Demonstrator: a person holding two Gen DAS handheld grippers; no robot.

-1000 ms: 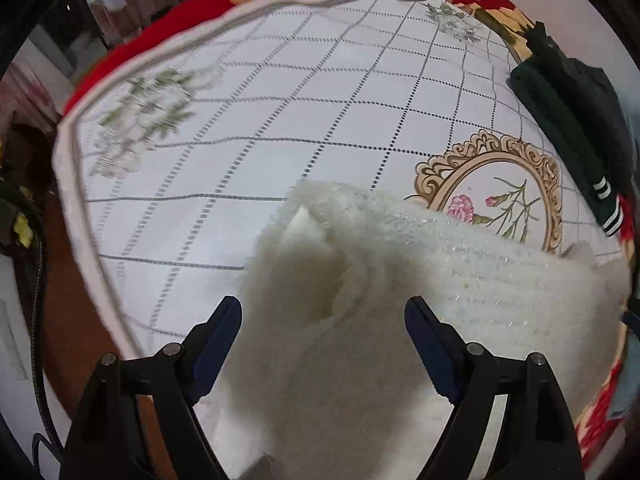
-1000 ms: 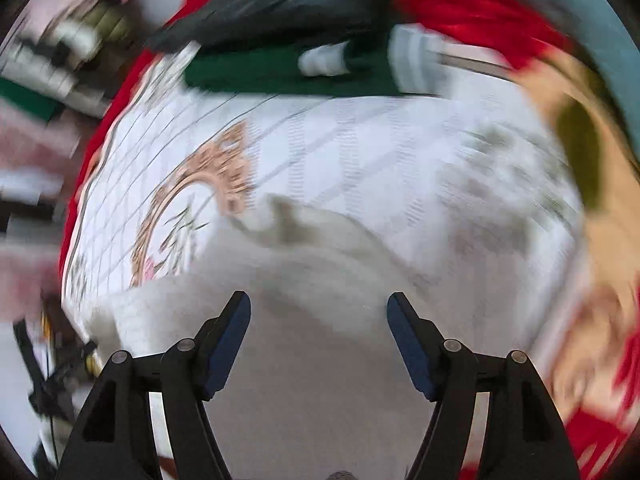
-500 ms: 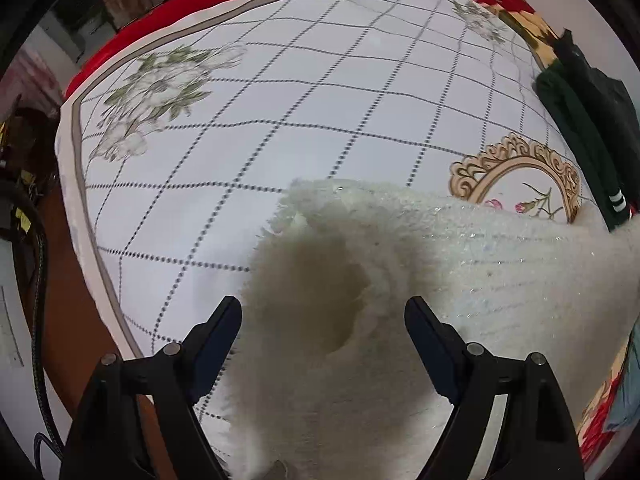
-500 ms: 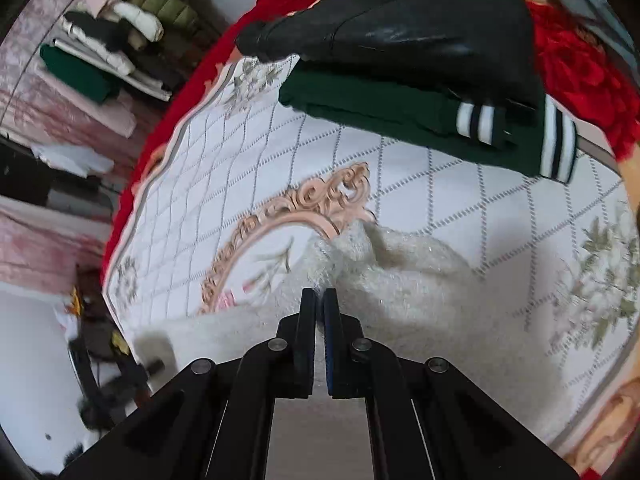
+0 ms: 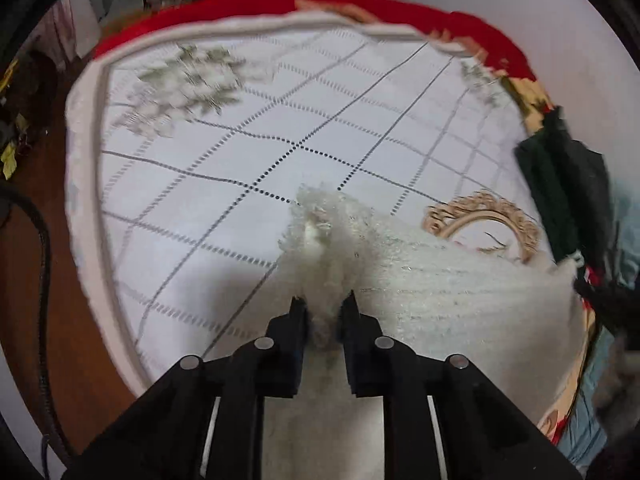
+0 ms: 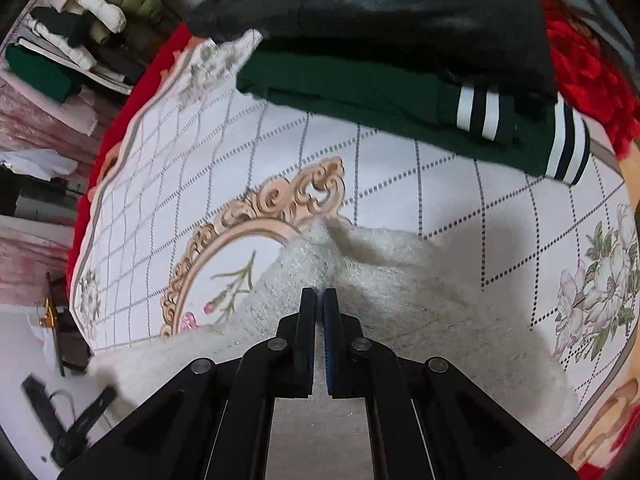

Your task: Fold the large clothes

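A fluffy white garment [image 5: 420,276] lies on the white checked bedspread [image 5: 240,152]. My left gripper [image 5: 325,304] is shut on a bunched corner of it near the bed's left part. The garment also shows in the right wrist view [image 6: 400,296], spread below the ornate oval frame print [image 6: 256,216]. My right gripper [image 6: 319,294] is shut on another edge of the white garment. The cloth runs under both grippers toward me.
A folded dark green garment with white stripes [image 6: 400,100] and a black jacket [image 6: 400,20] on top lie at the bed's far side; they also show at right in the left wrist view [image 5: 560,184]. A clothes pile [image 6: 80,40] lies beyond. Brown floor [image 5: 40,280] lies left of the bed.
The left gripper was open over the white garment and has closed on its corner. The right gripper closed on the garment half a second ago and stays shut.
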